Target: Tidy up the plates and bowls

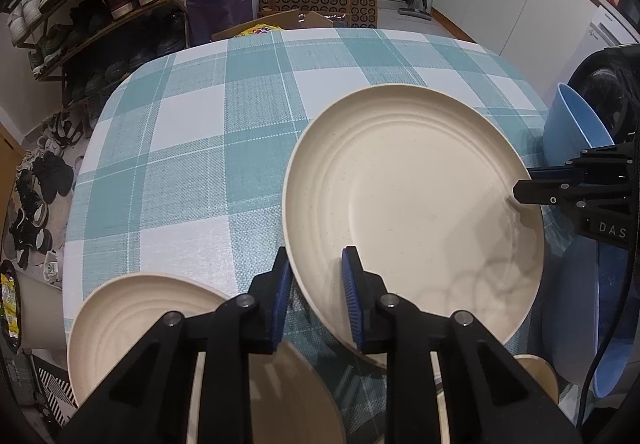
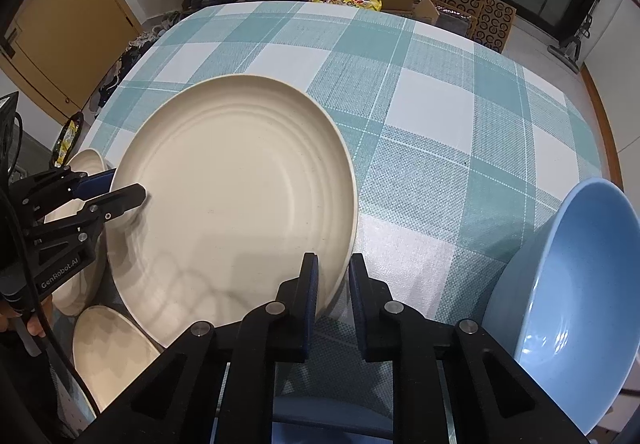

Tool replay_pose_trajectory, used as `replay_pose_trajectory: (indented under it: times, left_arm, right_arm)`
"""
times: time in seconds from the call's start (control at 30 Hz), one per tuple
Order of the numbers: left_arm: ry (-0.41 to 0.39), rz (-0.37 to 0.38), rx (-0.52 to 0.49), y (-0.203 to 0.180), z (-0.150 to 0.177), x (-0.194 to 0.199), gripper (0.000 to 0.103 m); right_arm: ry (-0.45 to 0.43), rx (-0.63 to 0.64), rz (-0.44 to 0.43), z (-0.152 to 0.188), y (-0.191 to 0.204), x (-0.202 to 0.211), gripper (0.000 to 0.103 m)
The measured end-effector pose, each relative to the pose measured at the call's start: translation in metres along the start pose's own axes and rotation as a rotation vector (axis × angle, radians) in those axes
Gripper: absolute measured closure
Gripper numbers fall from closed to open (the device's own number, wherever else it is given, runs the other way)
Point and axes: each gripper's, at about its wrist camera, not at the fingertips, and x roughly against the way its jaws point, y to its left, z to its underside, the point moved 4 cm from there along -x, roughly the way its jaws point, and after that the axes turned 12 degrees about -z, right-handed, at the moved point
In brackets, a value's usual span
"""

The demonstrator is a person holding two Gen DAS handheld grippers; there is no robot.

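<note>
With both grippers clamped on opposite rims of the large cream plate (image 2: 240, 196), left gripper (image 1: 316, 296) on its near-left edge and right gripper (image 2: 333, 292) on its near-right, you hold it tilted above the checked table (image 2: 440, 124), toward the near edge. Step in hand, I judge: carrying it. Next calls for level, matched travel onto the smaller cream plate (image 1: 132, 320) at the near-left corner; blue bowl (image 2: 560, 284) waits near-right.
</note>
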Motion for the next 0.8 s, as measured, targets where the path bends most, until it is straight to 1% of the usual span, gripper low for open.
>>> replay_pose_trajectory:
  times: [0.43,0.8]
  left_arm:
    - [-0.044,-0.005,0.026,0.01,0.002,0.028,0.08]
    - [-0.088,-0.013,0.05,0.019,0.01,0.06,0.08]
  right_arm:
    - [-0.039,0.015,0.0,-0.001,0.017,0.022,0.087]
    - [-0.073,0.038,-0.006,0.01,0.039,0.048,0.087]
